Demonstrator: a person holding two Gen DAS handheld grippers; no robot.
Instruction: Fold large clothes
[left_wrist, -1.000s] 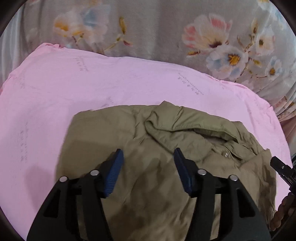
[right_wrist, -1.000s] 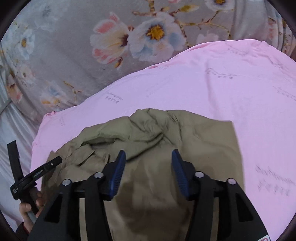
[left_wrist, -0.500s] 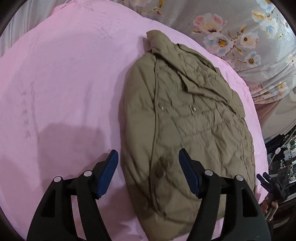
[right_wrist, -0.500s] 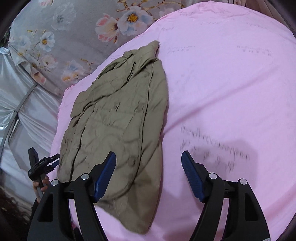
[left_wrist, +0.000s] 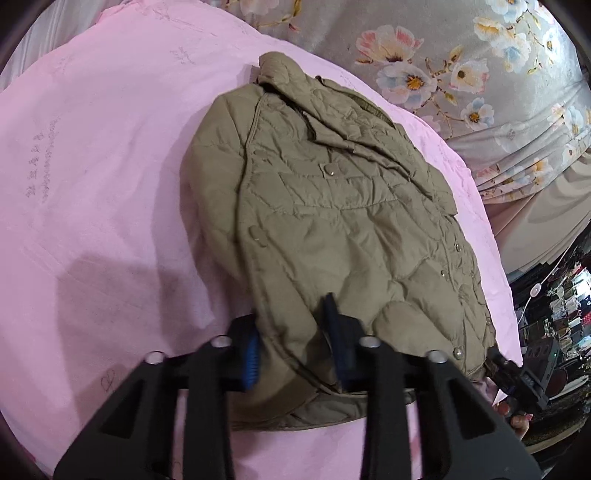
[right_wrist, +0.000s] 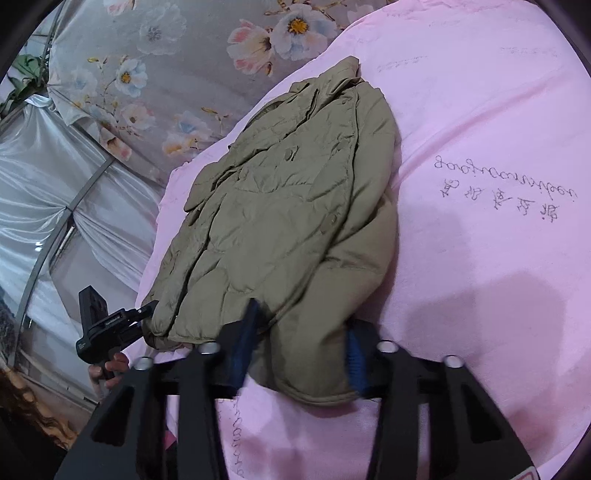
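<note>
While both jaws close on the olive jacket (left_wrist: 332, 221) hem: unreadable grey script on pink sheet (right_wrist: 498, 110).

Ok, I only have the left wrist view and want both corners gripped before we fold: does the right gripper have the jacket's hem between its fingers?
Observer: Yes. In the right wrist view the right gripper is closing its jaws with a near end of the jacket between its blue pads.
Operator: And how does my left gripper look from there?
Observer: The left gripper, also closing, has its tip at the jacket's other near corner; the fingertips themselves cannot be made out from that side.
Operator: Anything beside the jacket on the far side?
Observer: Only the pink sheet, with printed writing on it.
</note>
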